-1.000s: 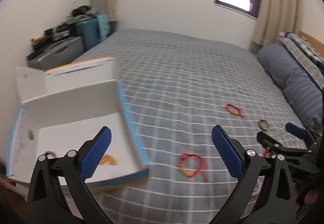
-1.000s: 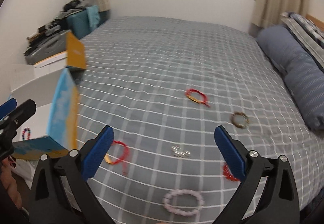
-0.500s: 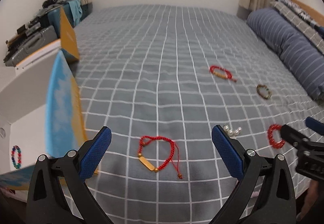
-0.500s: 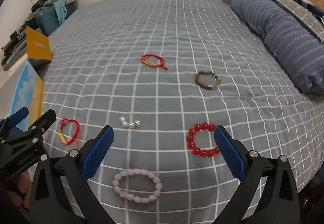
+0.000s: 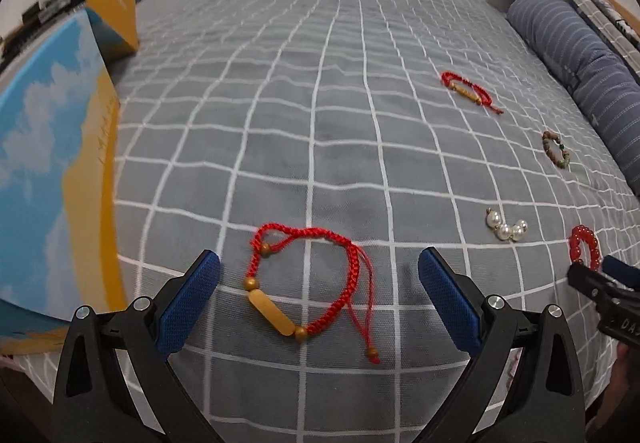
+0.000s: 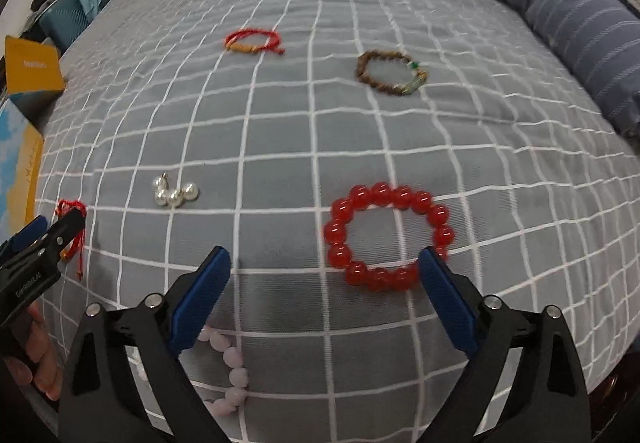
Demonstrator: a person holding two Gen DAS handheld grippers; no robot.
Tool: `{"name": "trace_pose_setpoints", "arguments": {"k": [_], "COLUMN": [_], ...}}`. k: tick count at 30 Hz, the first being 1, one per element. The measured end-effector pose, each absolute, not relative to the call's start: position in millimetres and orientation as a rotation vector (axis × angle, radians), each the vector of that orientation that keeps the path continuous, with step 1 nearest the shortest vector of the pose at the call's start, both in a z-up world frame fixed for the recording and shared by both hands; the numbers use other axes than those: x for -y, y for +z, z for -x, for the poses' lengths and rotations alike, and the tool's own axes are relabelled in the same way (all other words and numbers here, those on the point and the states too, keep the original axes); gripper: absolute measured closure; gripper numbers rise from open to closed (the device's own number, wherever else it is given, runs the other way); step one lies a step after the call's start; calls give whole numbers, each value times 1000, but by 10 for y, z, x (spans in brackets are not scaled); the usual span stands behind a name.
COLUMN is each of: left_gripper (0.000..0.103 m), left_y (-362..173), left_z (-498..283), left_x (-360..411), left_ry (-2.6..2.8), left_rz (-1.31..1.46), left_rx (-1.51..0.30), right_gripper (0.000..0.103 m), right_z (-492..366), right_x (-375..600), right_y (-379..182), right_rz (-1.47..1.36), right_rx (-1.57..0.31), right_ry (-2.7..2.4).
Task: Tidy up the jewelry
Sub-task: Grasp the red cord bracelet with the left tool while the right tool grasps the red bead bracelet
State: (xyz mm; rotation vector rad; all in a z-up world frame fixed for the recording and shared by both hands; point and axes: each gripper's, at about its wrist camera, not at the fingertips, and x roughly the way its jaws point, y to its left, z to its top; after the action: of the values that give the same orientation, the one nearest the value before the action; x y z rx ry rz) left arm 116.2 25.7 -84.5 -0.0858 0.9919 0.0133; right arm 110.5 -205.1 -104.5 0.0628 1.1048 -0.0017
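Note:
My left gripper (image 5: 319, 283) is open, low over the grey checked bed, with a red braided cord bracelet (image 5: 308, 283) with gold beads lying between its fingers. My right gripper (image 6: 324, 279) is open over a red bead bracelet (image 6: 386, 237), whose near edge touches the right fingertip (image 6: 434, 269). A pink bead bracelet (image 6: 234, 367) lies partly under the left finger. Pearl pieces (image 6: 174, 193), a brown bead bracelet (image 6: 390, 73) and a second red cord bracelet (image 6: 254, 41) lie farther out. The open box's blue and orange wall (image 5: 52, 171) stands at the left.
A blue striped bolster (image 6: 576, 11) and pillows line the bed's right side. An orange box flap (image 5: 112, 3) stands at the far left. Luggage and clutter (image 6: 76, 11) sit beyond the bed's left edge. The bed's near edge lies just below both grippers.
Both grippers have swung away from the box and dropped close to the bed. The left now frames the red cord bracelet, the right the red bead bracelet. Both stayed open.

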Motion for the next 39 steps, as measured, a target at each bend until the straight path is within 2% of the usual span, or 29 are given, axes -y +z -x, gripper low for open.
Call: {"name": "trace_pose_setpoints", "arguments": {"k": [2,4,10,14,15,19,22,25,26,28,29,39], "left_gripper": [6,6,8,27,35,53,62,71,74,87,90,92], "left_y": [-875,-906,-962,-959,-963,-950,-944,-935,-932,-922,-915,-836], "left_z": [-1178,-1194,-1235,-1246,-1252,-1256,-1254,-1249,-1247,-1252,-1248,-1181], "left_x": [-241,-236,-243,-252,-252,-262,-268,-299,-317,-334,-342,-274], "left_ry": [10,9,-2,-5,2,8,3,9,11,10,4,-19], "left_rz": [76,68,88,94,89,87,92,119,131,139,141,112], "left_rx": [-996,-1000,-1010,-1029,-1034,-1048,-1054,-1054,-1055,-1058,-1060,-1044], "right_gripper": [24,25,39,57,58,71,77,88,88,89,89,90], "right_z": [-1131,-1145,-1198,-1229,-1235,-1263,-1266,-1260,-1258,-1250,-1246,-1194], "right_x": [2028,2032,2066,2079,2081,2074,2072,2071,2079,2090,2094,2115], "right_y": [-1102,-1131,-1190,-1198,-1199,-1192,-1190,-1182,-1180,-1176,-1171,-1060], "right_rz": [-51,-51,-85,-104,-109,-110,-109,-109,-113,-121,-124,-154], "right_rx": [-1122,-1124,-1129,-1121,-1121,-1118,-1117,-1115,-1114,-1112,-1111,-1089], "right_ry": [-5,-18,-34,-40,-39,-50,-60,-71,-77,-77,-78,-80]}}
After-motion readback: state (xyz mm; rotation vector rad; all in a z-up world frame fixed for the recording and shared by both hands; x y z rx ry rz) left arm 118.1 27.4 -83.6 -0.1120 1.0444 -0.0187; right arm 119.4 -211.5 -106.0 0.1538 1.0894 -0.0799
